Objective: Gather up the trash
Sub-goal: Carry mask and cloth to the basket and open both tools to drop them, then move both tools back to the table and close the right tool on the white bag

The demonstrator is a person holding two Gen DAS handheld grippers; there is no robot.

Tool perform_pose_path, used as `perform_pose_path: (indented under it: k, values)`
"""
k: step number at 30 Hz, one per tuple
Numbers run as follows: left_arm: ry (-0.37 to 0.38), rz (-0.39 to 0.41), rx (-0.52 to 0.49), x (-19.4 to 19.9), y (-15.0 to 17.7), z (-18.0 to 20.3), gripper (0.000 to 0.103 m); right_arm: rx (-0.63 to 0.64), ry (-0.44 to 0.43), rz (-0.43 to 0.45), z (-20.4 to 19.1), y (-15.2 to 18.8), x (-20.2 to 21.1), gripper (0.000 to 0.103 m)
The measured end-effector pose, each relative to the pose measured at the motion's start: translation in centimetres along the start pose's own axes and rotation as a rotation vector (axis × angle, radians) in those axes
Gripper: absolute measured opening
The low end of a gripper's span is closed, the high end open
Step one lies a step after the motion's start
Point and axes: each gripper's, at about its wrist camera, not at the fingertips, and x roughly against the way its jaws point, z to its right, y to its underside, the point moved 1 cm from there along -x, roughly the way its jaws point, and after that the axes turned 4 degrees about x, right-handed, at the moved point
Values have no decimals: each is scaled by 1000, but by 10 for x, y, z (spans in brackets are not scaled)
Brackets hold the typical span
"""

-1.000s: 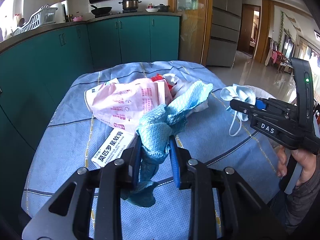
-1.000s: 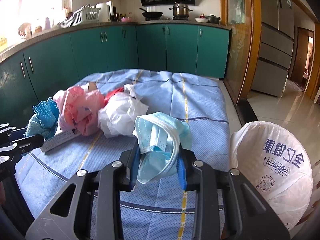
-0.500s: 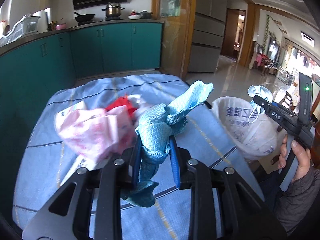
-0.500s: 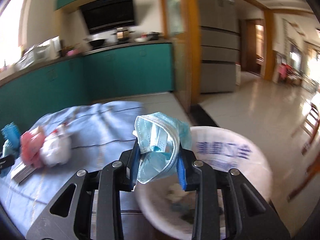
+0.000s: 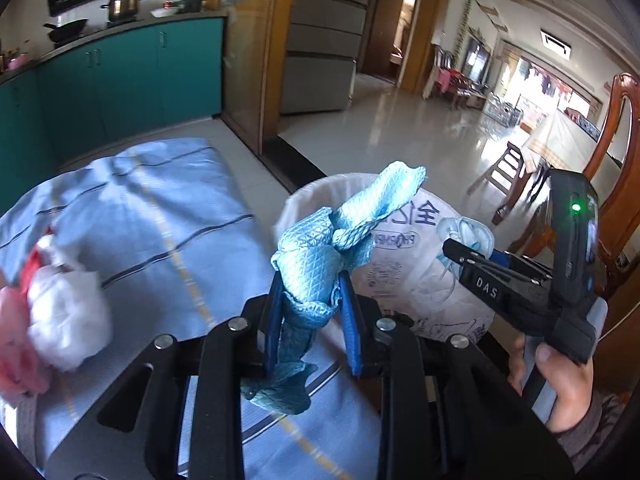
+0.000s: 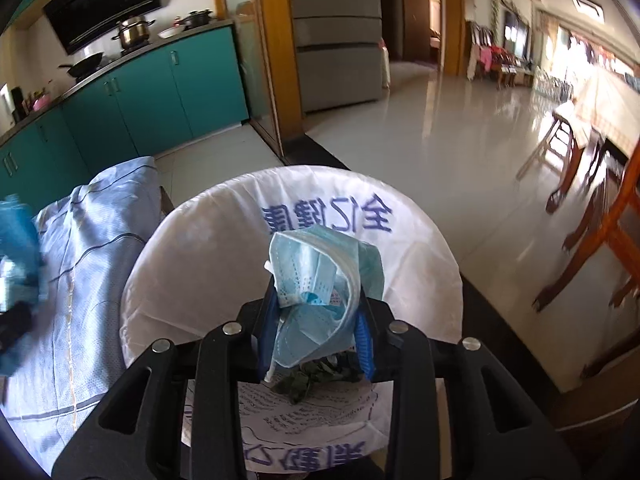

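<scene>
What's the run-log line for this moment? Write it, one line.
left claw: shut on blue cloth, short of trash bag | right claw: over trash bag, jaws just opening, face mask between them | status: nothing dropped yet

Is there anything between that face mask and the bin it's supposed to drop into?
Nothing visible. The face mask hangs between the right gripper's fingers, which have just been opening, directly over the open bin bag; below it lie only leaves and paper.

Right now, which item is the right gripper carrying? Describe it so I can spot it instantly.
Find the white-lined trash bin beside the blue-clothed table. Over its opening, the right gripper, whose jaws have just been opening, has a crumpled light-blue face mask between them. Unlike the left gripper's quilted blue cloth, it's pleated, with ear loops.
</scene>
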Motion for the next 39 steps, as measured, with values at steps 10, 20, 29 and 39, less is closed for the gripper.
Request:
perform_pose_path:
  k: [10, 20, 29, 39]
  values:
    - [-3, -60, -44, -57, -4, 31, 65, -149, 12, 76, 26, -1, 12, 68]
    - [-328, 157, 73, 51, 36, -60, 81, -45, -63, 87, -11, -9, 12, 74]
    - [-613, 247, 159, 152, 69, -145, 88, 264, -314, 205, -145, -49, 53, 85]
    - [-641, 161, 330, 184, 115, -220, 89, 508, -752, 212, -273, -23, 56, 96]
